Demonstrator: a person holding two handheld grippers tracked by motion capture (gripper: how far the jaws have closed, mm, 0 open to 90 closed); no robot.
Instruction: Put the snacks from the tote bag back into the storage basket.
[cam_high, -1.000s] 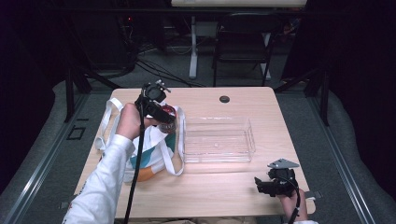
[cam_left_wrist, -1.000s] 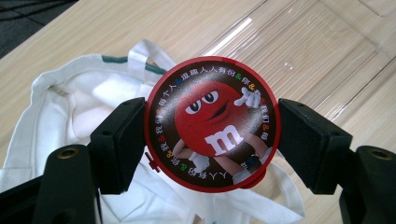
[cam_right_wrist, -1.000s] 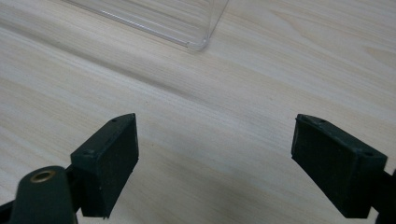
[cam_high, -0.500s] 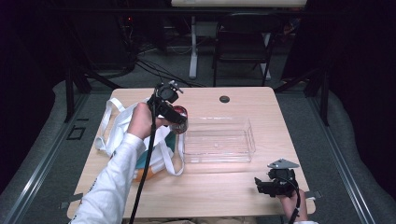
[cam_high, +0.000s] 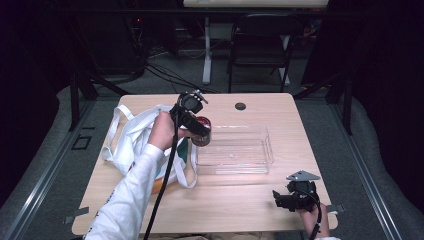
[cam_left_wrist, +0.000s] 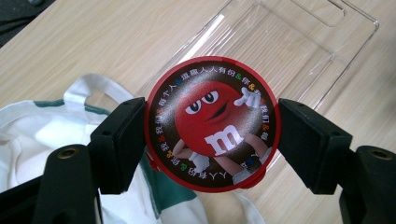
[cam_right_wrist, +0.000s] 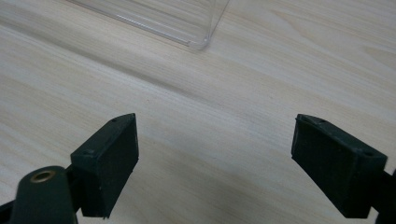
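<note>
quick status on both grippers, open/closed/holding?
Left gripper: shut on the round red candy tin, held over the near edge of the clear tray.
Right gripper: open, holding nothing, over bare table.

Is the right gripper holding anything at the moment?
No: in the right gripper view the right gripper has its jaws wide apart, with bare wooden table between them.

Dim room; grey floor (cam_high: 45, 165); wooden table (cam_high: 235, 200); dark chair (cam_high: 260, 47) behind; cables (cam_high: 160, 70) trailing.
</note>
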